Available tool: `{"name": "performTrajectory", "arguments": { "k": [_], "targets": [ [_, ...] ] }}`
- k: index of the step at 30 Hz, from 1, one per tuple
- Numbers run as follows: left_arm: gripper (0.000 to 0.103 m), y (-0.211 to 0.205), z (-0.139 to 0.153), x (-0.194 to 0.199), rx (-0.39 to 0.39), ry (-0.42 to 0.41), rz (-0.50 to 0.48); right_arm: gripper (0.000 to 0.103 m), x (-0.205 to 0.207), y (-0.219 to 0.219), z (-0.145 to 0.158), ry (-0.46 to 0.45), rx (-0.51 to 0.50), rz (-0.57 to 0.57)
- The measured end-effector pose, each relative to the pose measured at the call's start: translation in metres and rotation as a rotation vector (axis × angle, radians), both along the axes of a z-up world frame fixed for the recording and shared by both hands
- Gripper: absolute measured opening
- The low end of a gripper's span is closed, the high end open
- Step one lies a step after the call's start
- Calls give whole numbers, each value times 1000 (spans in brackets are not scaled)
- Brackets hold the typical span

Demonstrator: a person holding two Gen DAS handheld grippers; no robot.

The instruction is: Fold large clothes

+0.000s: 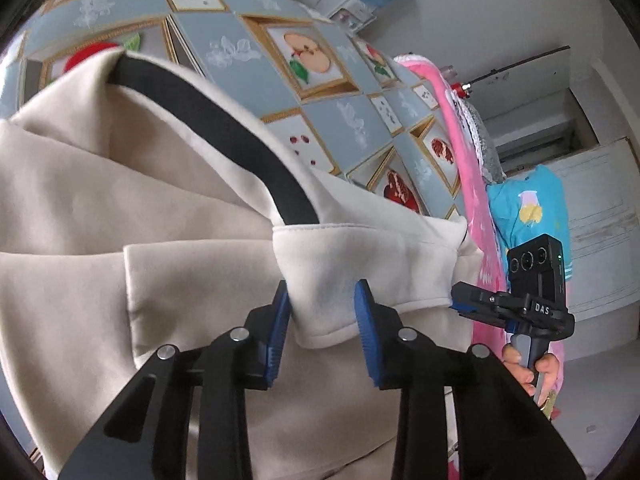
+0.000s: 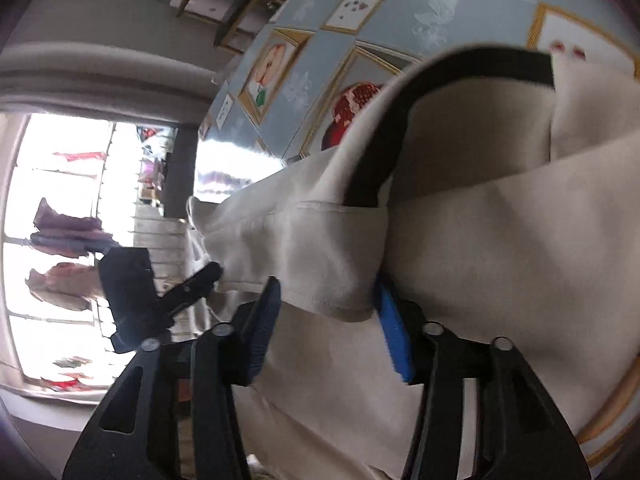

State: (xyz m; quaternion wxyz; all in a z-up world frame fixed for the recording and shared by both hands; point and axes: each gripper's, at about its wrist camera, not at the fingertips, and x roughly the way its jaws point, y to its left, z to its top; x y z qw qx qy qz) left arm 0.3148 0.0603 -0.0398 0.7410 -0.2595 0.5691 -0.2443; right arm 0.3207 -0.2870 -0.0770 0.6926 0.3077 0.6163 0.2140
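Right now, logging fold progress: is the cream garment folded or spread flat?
Partly folded: the cream garment lies bunched in overlapping layers on the tablecloth, its hem raised.

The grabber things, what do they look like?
Each gripper, left and right, has two black metal arms with slots and shiny silver bolts, ending in ridged blue pads. In the left view, the right one also shows a black camera box with round lenses and a green light, white letters "DAS", and a grey handle.
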Motion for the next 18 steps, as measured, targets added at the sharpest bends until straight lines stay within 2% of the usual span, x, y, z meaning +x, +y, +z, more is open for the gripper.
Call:
{"name": "performTrajectory", "arguments": {
  "k": [2, 3, 4, 5, 7, 9, 11, 14, 18],
  "targets": [
    [30, -6, 0, -1, 19, -3, -27, 25, -3, 1, -2, 5, 37, 8],
    [30, -9, 2, -2, 40, -19, -43, 17, -5, 2, 0, -1, 46, 20],
    [26, -12, 4, -3, 61, -35, -53, 15, -6, 5, 3, -12, 41, 38],
    [20, -16, 6, -3, 94, -57, -69, 14, -5, 11, 7, -42, 6, 62],
    [14, -25, 11, 2, 156, -100, -95, 11, 1, 18, 10, -60, -36, 76],
    [12, -35, 17, 11, 262, -171, -115, 10, 15, 23, 9, -73, -72, 79],
    [12, -43, 18, 25, 319, -221, -131, 10, 35, 26, 7, -88, -104, 66],
    [11, -46, 11, 54, 359, -223, -123, 10, 58, 26, 8, -117, -157, 41],
    [11, -41, 7, 73, 331, -207, -106, 10, 80, 26, 3, -126, -162, 17]
  ]
}}
